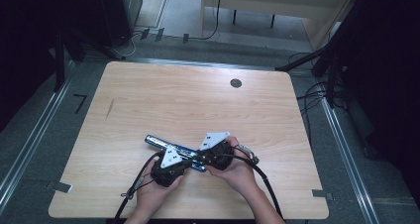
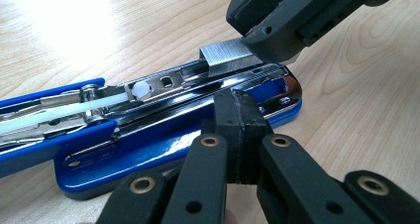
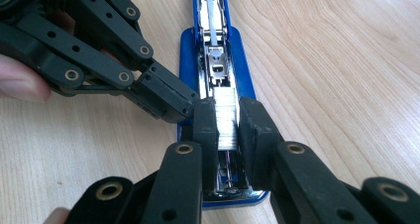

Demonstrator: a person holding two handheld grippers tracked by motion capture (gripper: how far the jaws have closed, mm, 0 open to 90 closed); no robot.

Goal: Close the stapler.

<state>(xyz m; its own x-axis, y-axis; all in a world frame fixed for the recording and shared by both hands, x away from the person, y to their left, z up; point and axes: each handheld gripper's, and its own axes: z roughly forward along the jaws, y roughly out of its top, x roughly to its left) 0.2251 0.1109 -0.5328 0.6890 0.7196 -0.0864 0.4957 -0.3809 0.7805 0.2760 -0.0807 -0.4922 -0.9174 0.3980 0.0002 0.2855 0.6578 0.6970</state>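
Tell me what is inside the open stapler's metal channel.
A strip of staples sits over the channel of the blue stapler, held between the right gripper jaws. Behind it lie the white pusher rod and metal slider. The channel floor under the staples is covered.

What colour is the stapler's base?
Blue, glossy; the stapler's base shows best in the left gripper view, under the chrome staple channel.

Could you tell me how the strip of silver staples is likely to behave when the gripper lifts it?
The strip of silver staples, pinched by the right gripper, looks stiff but probably brittle: many thin glued pieces. Its shiny metal may slip. Over the open blue stapler, it is likely light.
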